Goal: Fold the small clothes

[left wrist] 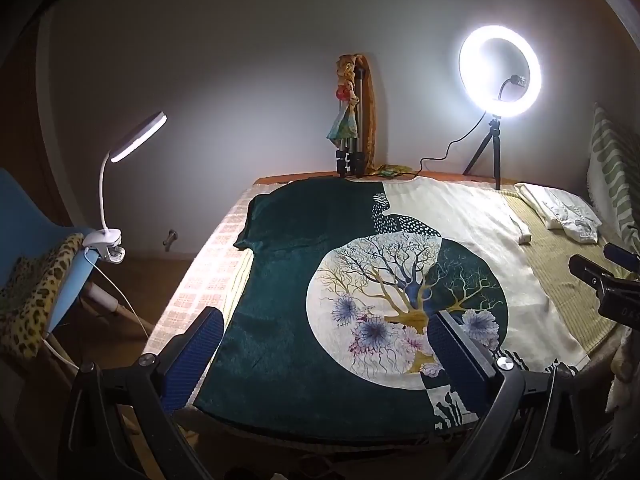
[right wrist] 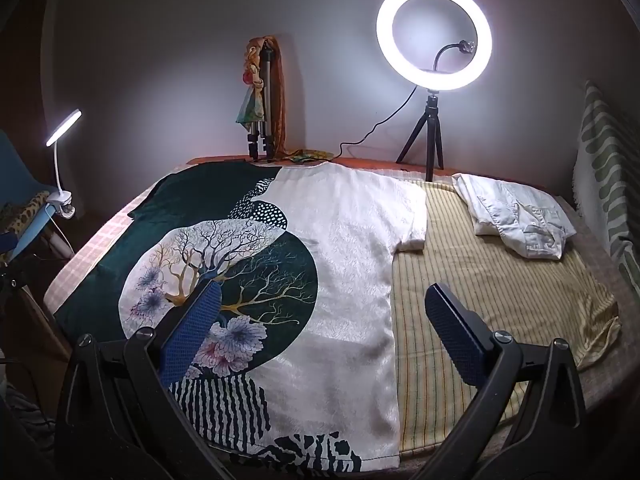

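Observation:
A short-sleeved shirt, half dark green and half cream with a round tree-and-flower print, lies spread flat on the table; it also shows in the right wrist view. My left gripper is open and empty above the shirt's near hem. My right gripper is open and empty above the shirt's near right side, and its fingers show at the right edge of the left wrist view. A folded white garment lies at the far right.
The table wears a striped cloth. A ring light on a tripod, a folded tripod with a doll and a cable stand at the back edge. A clip lamp is clamped to a blue chair at the left.

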`<state>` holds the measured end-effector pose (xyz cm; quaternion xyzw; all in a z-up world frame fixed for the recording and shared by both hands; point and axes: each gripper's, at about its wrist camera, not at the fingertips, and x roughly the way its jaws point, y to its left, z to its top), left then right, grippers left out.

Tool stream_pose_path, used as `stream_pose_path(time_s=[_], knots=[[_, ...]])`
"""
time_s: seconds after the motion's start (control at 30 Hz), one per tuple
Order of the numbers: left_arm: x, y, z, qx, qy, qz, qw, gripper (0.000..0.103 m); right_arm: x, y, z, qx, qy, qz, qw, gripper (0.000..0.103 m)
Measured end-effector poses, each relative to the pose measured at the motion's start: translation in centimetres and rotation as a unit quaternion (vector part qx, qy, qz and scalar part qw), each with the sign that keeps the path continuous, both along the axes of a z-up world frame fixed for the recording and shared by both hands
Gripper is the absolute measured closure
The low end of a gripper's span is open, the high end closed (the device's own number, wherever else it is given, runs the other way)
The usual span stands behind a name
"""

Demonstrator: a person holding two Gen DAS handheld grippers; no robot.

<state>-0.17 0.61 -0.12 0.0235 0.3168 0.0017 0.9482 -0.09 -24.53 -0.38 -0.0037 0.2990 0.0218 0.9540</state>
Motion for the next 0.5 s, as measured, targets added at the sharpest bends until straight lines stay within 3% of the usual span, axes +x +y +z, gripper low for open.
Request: stream_pose_path(time_s=[0.5], knots=[[-0.28, -0.23, 0.69, 0.008, -0.009, 0.002, 0.9999, 0.000, 0.12, 0.03, -0.11, 0.003, 0.001, 0.002, 1.000, 0.000]])
